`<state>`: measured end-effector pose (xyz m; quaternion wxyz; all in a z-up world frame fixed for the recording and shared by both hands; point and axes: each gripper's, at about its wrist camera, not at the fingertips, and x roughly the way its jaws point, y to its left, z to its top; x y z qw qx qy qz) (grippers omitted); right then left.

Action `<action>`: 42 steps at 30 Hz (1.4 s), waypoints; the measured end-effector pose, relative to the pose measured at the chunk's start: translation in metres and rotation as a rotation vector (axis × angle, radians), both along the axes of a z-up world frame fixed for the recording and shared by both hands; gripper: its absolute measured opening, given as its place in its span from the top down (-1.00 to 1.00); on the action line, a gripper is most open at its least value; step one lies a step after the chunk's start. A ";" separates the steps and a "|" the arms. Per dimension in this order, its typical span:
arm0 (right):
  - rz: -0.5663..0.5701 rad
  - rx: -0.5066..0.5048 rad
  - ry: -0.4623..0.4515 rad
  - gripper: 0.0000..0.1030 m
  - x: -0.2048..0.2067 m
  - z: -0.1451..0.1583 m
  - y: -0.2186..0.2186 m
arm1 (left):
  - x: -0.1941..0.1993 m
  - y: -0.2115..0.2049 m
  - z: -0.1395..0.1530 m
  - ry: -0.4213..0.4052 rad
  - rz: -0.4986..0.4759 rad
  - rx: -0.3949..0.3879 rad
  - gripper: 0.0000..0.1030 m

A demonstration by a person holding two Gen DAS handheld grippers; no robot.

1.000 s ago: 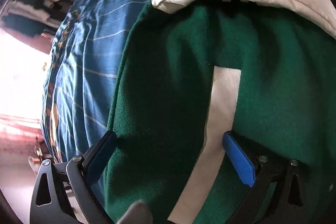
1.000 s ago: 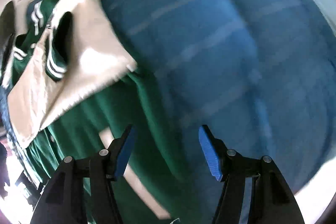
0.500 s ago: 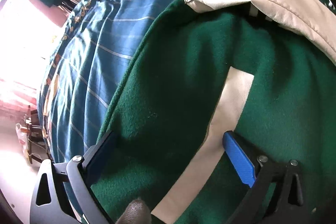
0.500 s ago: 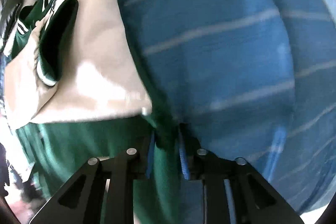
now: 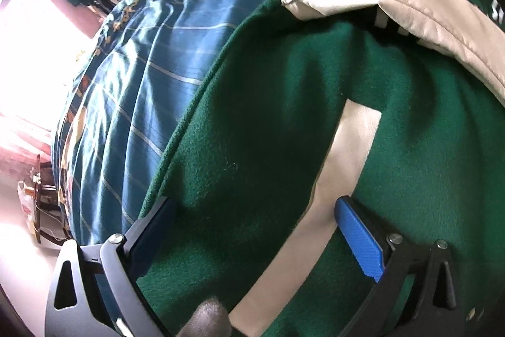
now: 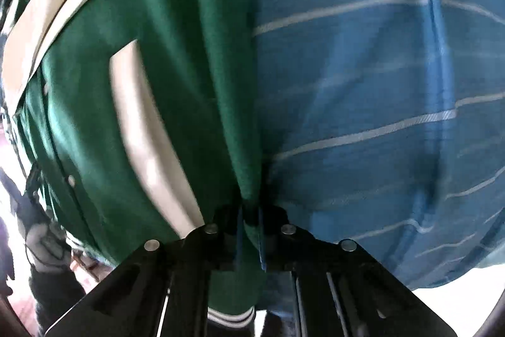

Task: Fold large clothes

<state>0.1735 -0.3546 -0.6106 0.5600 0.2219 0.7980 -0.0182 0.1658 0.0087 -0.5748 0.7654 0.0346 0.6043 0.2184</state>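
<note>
The jacket [image 5: 284,131] lies spread on the bed [image 5: 142,68], green body up, cream sleeve folded across its top. The left tool [image 5: 252,223] straddles the near left part of the jacket, jaws wide apart and gripping nothing, much as a second ago. The right tool [image 6: 249,217] has changed: its jaws have just been closing and now pinch the jacket's right edge. With that side held, the lift to fold it inward looks ready to start.
</note>
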 end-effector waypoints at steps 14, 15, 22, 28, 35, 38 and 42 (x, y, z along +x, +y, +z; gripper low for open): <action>0.124 -0.015 0.142 0.75 -0.055 -0.026 0.015 | -0.098 -0.115 0.040 0.179 -0.099 0.090 -1.00; 0.170 -0.021 0.130 0.61 -0.049 -0.020 0.018 | -0.099 -0.120 0.041 0.181 -0.100 0.103 -1.00; 0.370 -0.188 -0.133 -0.56 -0.028 0.037 -0.025 | -0.124 -0.217 0.070 0.124 -0.124 0.400 -1.00; 0.381 -0.240 -0.152 -0.57 -0.030 0.039 -0.116 | -0.156 -0.320 0.068 0.120 -0.252 0.556 -1.00; 0.310 -0.245 -0.109 -0.57 -0.042 0.034 -0.264 | -0.196 -0.419 0.041 0.139 -0.407 0.513 -1.00; 0.280 -0.242 -0.085 -0.57 -0.038 0.029 -0.301 | -0.194 -0.435 0.020 0.154 -0.438 0.554 -1.00; 0.271 -0.237 -0.074 -0.57 -0.001 0.017 -0.331 | -0.182 -0.441 -0.018 0.217 -0.422 0.620 -1.00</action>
